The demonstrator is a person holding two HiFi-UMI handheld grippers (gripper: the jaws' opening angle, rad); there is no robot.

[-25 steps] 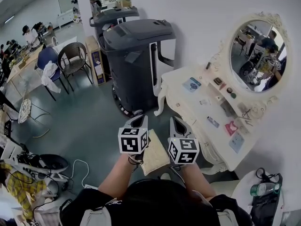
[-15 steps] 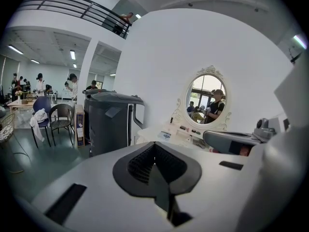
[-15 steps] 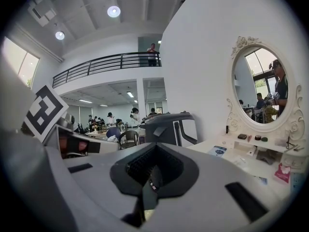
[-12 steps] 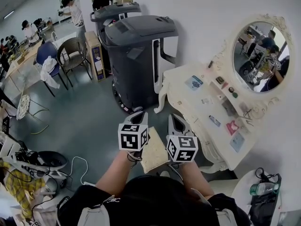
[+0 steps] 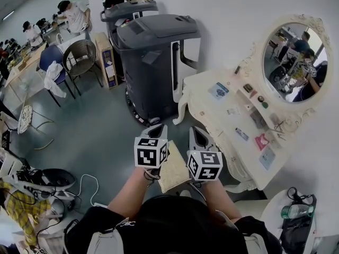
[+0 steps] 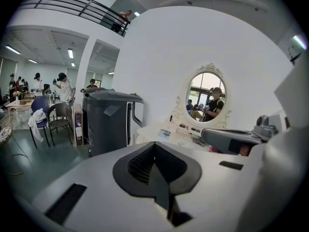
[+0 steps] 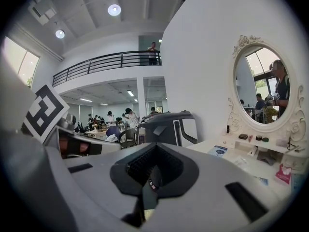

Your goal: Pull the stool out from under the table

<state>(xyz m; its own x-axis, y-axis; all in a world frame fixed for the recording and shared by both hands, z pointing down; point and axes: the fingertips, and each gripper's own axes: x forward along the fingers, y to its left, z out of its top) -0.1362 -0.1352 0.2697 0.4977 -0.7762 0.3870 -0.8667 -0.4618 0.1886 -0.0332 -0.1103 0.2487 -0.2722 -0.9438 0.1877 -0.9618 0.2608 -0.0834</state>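
Head view: left claw (image 5: pixel 155 129) & right claw (image 5: pixel 197 134) are side by side, held out in front of the person, both aimed fwd and tipped a bit down.

Left claw: black pads pressed together, nothing btwn them (left gripper view). Right claw: pads also pressed together, only a thin seam showing, nothing pinched (right gripper view).

Stool (image 5: pixel 172 172): beige padded seat shows below and btwn the two claws, on the floor (image 5: pixel 100 136), just beside the front edge of the white table (image 5: pixel 206 110). Legs are hidden by arms and claws. Can't tell if either claw touches the seat.

Table stands vs the white wall w/ an oval mirror (image 5: pixel 294 57) on top at the back, and small items are scattered on the tabletop. A big dark grey machine (image 5: pixel 153 52) is just beside the table's far end.

Bkgd: wicker chair (image 5: pixel 80 62) well apart on the far left, people standing beyond it. A green bottle (image 5: pixel 294 211) lies at lower right.
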